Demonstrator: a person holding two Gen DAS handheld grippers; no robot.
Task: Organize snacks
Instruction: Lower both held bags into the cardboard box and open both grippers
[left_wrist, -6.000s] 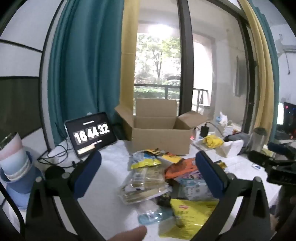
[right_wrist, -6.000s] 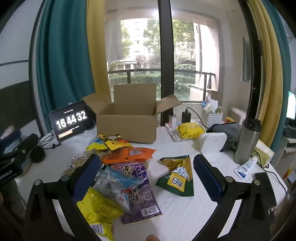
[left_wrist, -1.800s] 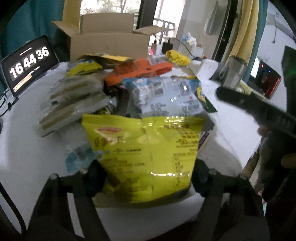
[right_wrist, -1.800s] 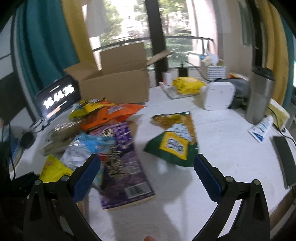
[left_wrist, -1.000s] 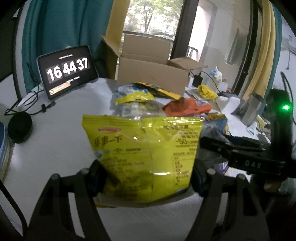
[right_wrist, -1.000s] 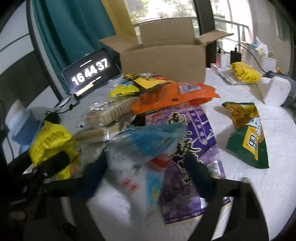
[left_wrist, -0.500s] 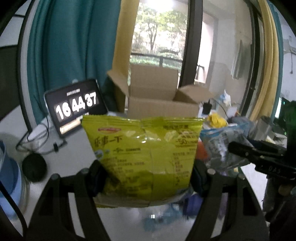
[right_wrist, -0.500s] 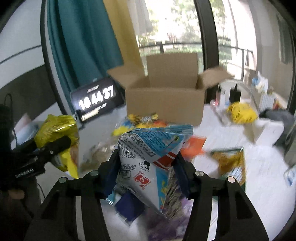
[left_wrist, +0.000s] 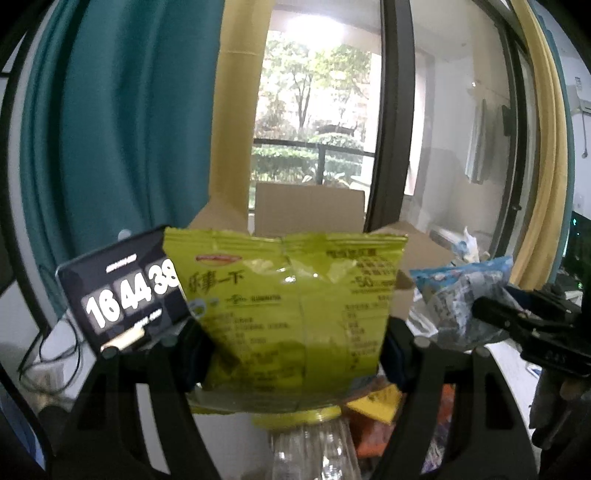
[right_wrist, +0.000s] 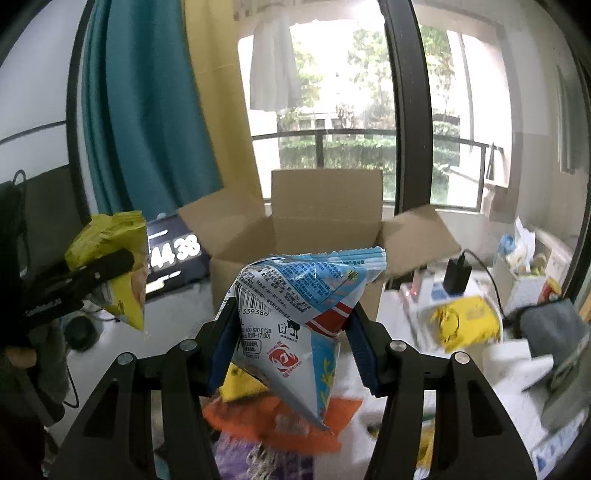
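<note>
My left gripper is shut on a yellow-green snack bag, held upright in the air; the same bag shows at the left of the right wrist view. My right gripper is shut on a blue and white snack bag, also lifted, and that bag appears at the right of the left wrist view. An open cardboard box stands beyond both bags, flaps spread. The left bag hides most of the box in the left wrist view. More snack packets, among them an orange one, lie on the table below.
A tablet clock leans at the left of the box. A yellow packet, a charger and a white basket sit right of the box. A clear bottle lies under the left gripper. Curtains and a window stand behind.
Both grippers have risen off the table with their bags and tipped up toward the box. The right gripper closed on the blue and white bag and lifted it from the pile.
</note>
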